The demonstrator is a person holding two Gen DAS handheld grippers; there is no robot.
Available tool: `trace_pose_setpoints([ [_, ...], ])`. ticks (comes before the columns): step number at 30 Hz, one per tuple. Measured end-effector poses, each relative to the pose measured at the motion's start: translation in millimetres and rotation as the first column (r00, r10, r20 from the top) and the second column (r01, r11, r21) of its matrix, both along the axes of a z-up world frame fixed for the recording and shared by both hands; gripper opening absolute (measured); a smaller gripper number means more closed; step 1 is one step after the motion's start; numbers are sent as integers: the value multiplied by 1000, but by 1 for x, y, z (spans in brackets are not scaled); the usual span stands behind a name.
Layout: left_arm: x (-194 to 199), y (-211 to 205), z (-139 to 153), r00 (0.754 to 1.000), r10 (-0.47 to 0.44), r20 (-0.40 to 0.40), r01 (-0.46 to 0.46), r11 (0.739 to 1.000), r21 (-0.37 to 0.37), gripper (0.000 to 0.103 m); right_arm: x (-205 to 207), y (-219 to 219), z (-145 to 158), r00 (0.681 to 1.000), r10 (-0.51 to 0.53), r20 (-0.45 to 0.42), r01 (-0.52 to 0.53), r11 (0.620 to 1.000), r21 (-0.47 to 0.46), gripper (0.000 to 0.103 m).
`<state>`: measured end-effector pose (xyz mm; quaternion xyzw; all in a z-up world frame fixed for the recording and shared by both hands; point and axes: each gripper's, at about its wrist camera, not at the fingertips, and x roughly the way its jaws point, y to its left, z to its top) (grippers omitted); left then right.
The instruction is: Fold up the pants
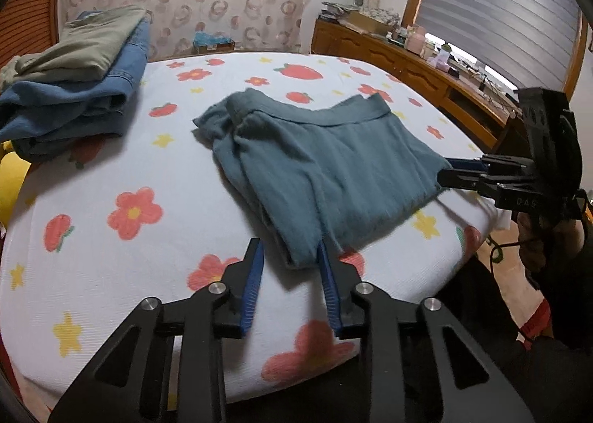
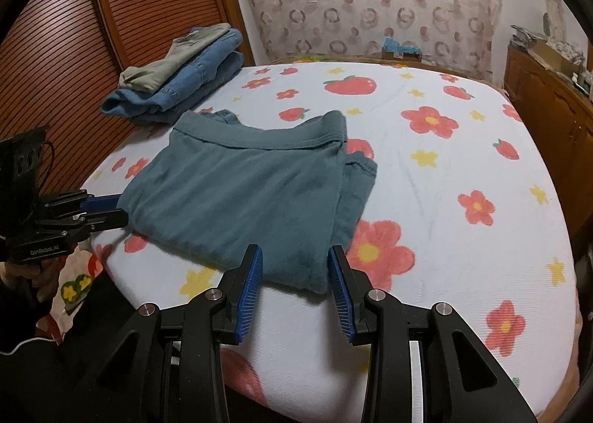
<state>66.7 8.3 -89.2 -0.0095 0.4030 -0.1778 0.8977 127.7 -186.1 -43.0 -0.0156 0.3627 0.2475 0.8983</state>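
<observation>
Pants (image 1: 318, 171), teal and already folded into a compact rectangle, lay on the flowered bedsheet (image 1: 111, 149), well apart from the stack of folded clothes (image 1: 74, 89) at the far corner. Their waistband edge ran along the far side, so the long axis lay crosswise to both grippers. Left gripper (image 1: 289, 256) sat at one near corner of the pants, jaws apart, the corner lying between the pads without visible pinch. Right gripper (image 2: 294, 263) stood at the other near corner, jaws likewise apart around the hem, not clamped. Both seemed equally near; any further fold would probably carry the near edge toward the waistband.
</observation>
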Motion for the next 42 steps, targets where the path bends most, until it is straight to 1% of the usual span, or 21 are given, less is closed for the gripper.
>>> trace_pose_setpoints([
  [1, 1, -1, -1, 1000, -3, -2, 3, 1000, -1, 28, 0, 1, -1, 1000, 1, 2, -1, 1000, -6, 38],
  [2, 1, 0, -2, 1000, -4, -3, 4, 1000, -3, 21, 0, 1, -1, 1000, 2, 4, -2, 1000, -11, 35],
  [3, 1, 0, -2, 1000, -11, -4, 11, 1000, -13, 18, 0, 1, -1, 1000, 2, 7, -2, 1000, -13, 19],
  [4, 1, 0, -2, 1000, -16, -2, 16, 1000, -19, 12, 0, 2, -1, 1000, 0, 9, 0, 1000, -19, 10],
  [5, 0, 1, -1, 1000, -12, 13, 13, 1000, -25, 8, 1, 0, -1, 1000, 0, 10, 1, 1000, -23, 9],
  [6, -1, 3, 1, 1000, 3, 27, -2, 1000, -29, 8, 0, -2, -1, 1000, 4, 12, -4, 1000, -19, 6],
  [9, -1, 8, 6, 1000, 16, 25, -15, 999, -51, 8, -6, -8, 4, 999, 3, 37, -3, 1000, -1, 5],
  [15, -13, 4, 14, 999, -11, 34, 12, 1000, -29, 8, -15, -12, 8, 999, 6, 40, -7, 1000, 9, 5],
  [22, -12, 10, 16, 1000, 22, 22, -21, 999, -34, 8, -18, -14, 13, 1000, 12, 27, -12, 1000, 11, 5],
  [24, -9, 12, 17, 999, 36, 23, -36, 999, -35, 14, -19, -15, 16, 999, 8, 37, -8, 1000, 16, 8],
  [25, -8, 13, 17, 999, 45, 25, -44, 999, -32, 21, -19, -15, 18, 999, 7, 41, -8, 1000, 18, 10],
  [27, -7, 15, 19, 998, 53, 29, -52, 998, -22, 24, -18, -15, 20, 999, -7, 50, 6, 1000, 16, 14],
  [28, -4, 16, 20, 998, 58, 31, -57, 998, -16, 26, -16, -14, 20, 999, -12, 50, 11, 1000, 15, 19],
  [29, -2, 17, 21, 997, 64, 36, -64, 998, -8, 33, -14, -13, 20, 999, -16, 50, 15, 1000, 14, 23],
  [30, 0, 18, 22, 997, 68, 41, -68, 998, -7, 41, -11, -12, 20, 998, -23, 51, 22, 1000, 13, 31],
  [31, 3, 19, 23, 996, 71, 46, -70, 997, -8, 57, -8, -10, 20, 998, -31, 51, 31, 999, 12, 37],
  [32, 6, 21, 24, 996, 78, 52, -77, 997, -7, 71, -4, -9, 20, 998, -35, 50, 34, 999, 15, 39],
  [33, 8, 21, 25, 995, 84, 59, -84, 996, -5, 77, -1, -6, 20, 998, -33, 47, 32, 999, 19, 42],
  [34, 11, 22, 26, 994, 89, 66, -89, 996, -4, 80, 2, -5, 19, 998, -37, 46, 36, 999, 16, 46],
  [36, 20, 23, 27, 993, 98, 66, -98, 995, 0, 80, 10, 0, 16, 998, -48, 40, 48, 999, 5, 51],
  [42, 51, 18, 23, 994, 106, 39, -106, 994, -7, 80, 38, 6, 6, 996, -93, -1, 93, 995, -28, 53],
])
